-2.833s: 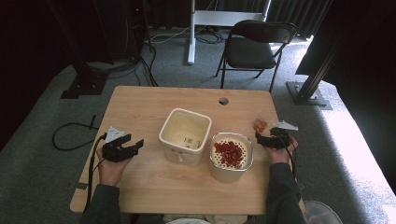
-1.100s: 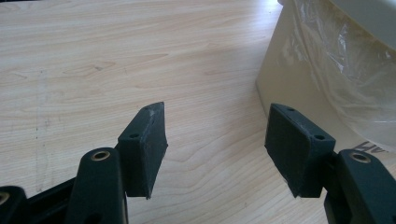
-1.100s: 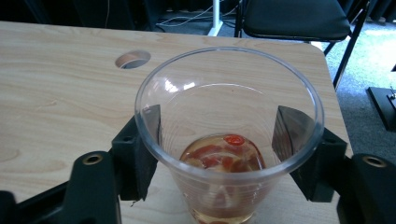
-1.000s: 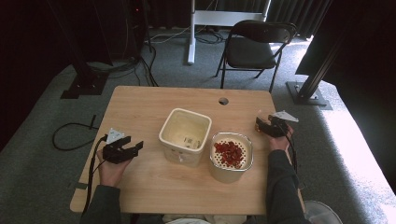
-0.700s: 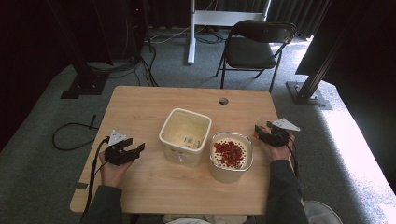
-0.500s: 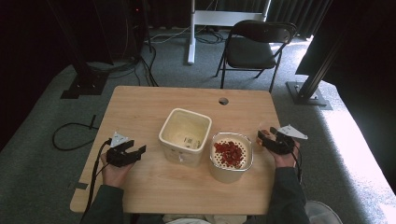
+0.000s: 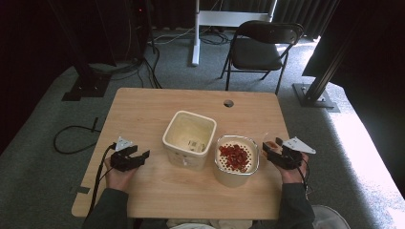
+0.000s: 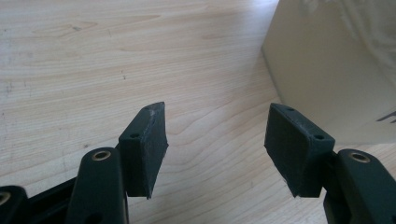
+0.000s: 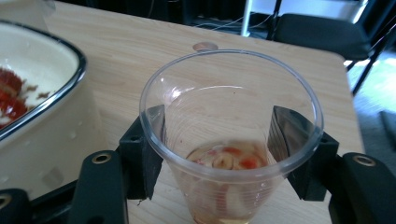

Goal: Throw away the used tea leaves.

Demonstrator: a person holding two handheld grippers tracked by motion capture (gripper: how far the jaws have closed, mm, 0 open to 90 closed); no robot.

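Observation:
A clear plastic cup (image 9: 229,98) with a little pale liquid and red and pale bits at its bottom stands upright between the jaws of my right gripper (image 9: 222,140), which is shut on it. In the high view the cup (image 7: 271,144) and right gripper (image 7: 270,148) are just right of a round cream bowl (image 7: 234,179) holding red pieces (image 7: 235,156). My left gripper (image 7: 141,155) rests low over the wooden table (image 7: 143,109) at the left, open and holding nothing. Its jaws (image 8: 217,140) point past the wall of a square cream container (image 8: 336,60).
The square container (image 7: 168,136) stands mid-table, touching the bowl (image 9: 70,51) on its right. A cable hole (image 7: 228,103) lies near the far edge. Beyond the table stand a black chair (image 7: 260,47) and a white desk leg (image 7: 196,33). The right table edge is close to the cup.
My right gripper has carried the cup from farther back at the table's right side toward the person, stopping beside the bowl. The left gripper has barely shifted.

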